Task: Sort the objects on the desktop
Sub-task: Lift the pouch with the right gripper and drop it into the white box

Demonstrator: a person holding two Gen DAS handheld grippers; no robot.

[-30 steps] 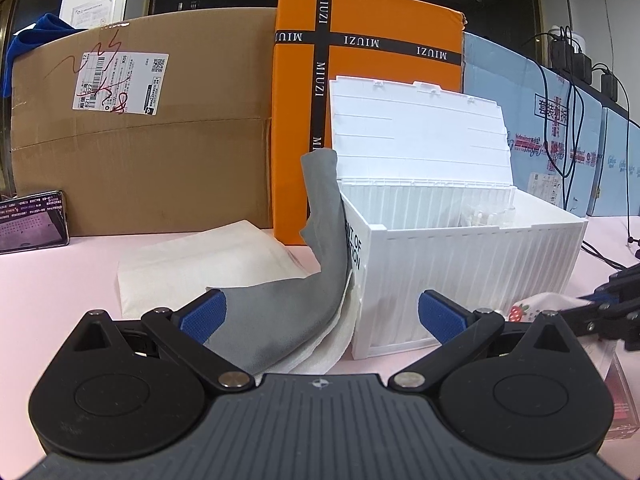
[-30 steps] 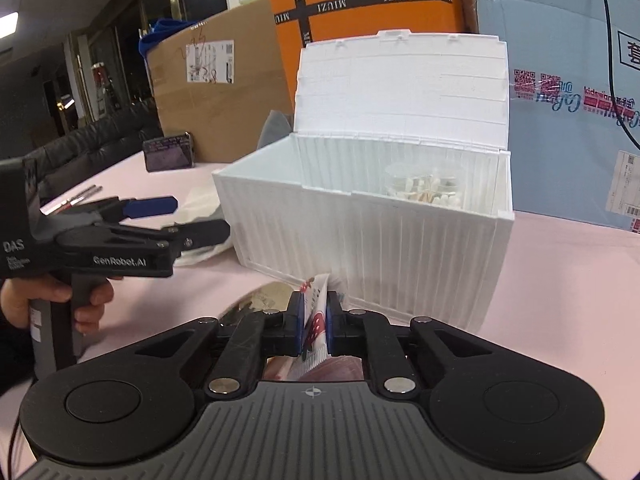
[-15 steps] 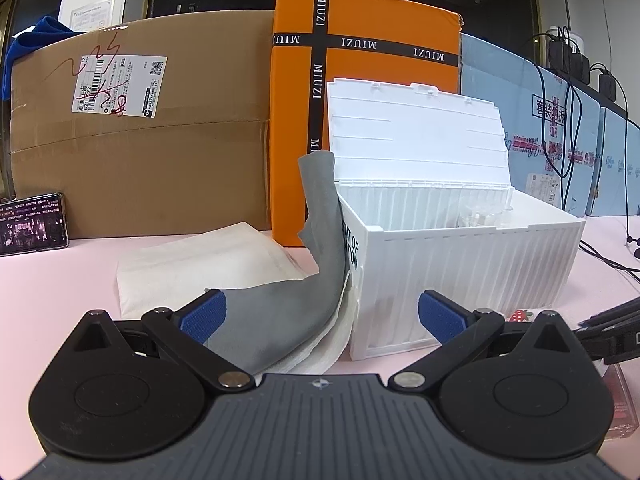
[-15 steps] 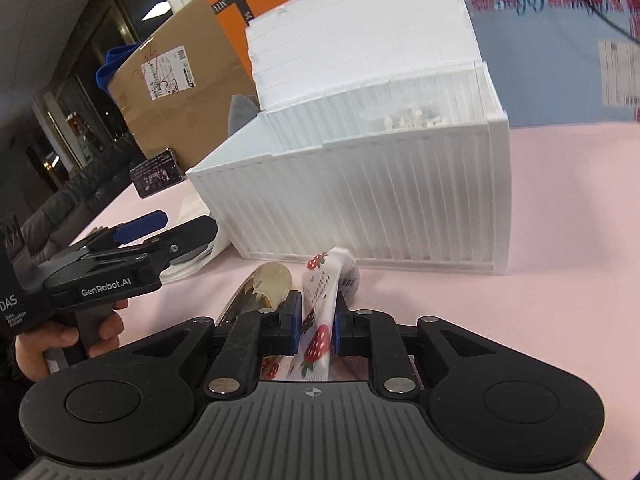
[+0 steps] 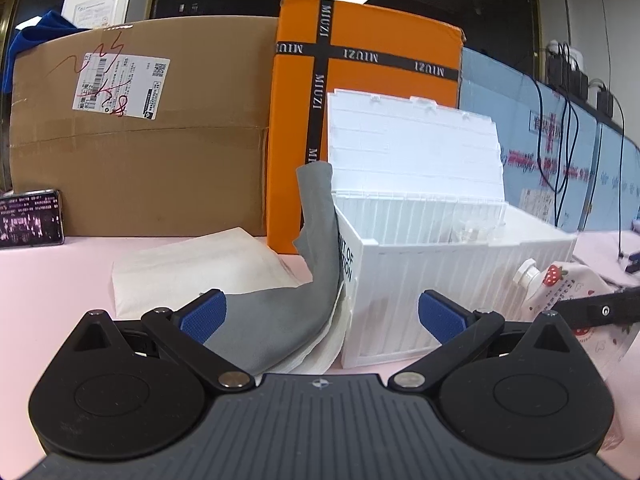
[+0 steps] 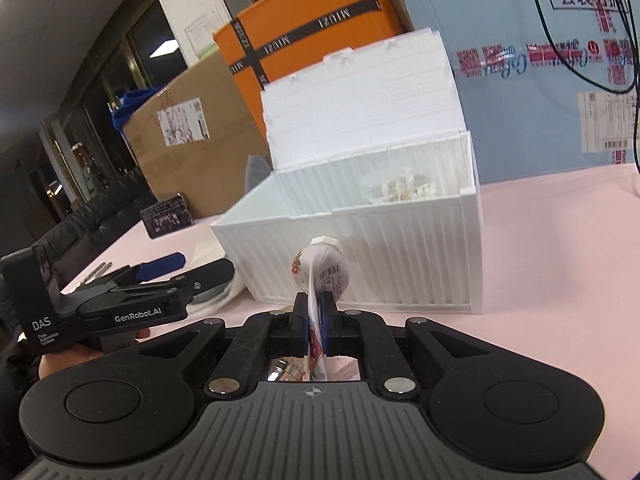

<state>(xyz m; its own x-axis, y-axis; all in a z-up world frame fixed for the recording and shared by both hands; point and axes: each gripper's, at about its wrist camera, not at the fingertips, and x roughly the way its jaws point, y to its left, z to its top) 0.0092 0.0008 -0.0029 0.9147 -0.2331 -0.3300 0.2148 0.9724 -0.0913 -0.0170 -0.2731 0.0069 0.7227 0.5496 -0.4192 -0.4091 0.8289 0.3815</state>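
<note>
A white ribbed plastic box (image 5: 452, 280) with black lettering on one end stands on a pale pink table (image 5: 52, 292), with a plain grey cloth (image 5: 304, 280) draped against it and a cream paper napkin (image 5: 192, 268) beside it. Behind are a brown cardboard box (image 5: 160, 168) with a white label scribbled in red, and an orange box (image 5: 380, 76) crossed by black bands with white letters. A white pouch (image 5: 560, 292) printed with red strawberries has a white cap, and the black left gripper (image 5: 320, 316) has blue fingertip pads (image 5: 202, 316).

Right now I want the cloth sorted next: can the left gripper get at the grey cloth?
Probably yes. The left gripper is open and empty, and the grey cloth lies right between its fingers, leaning against the white box, with nothing on top.
</note>
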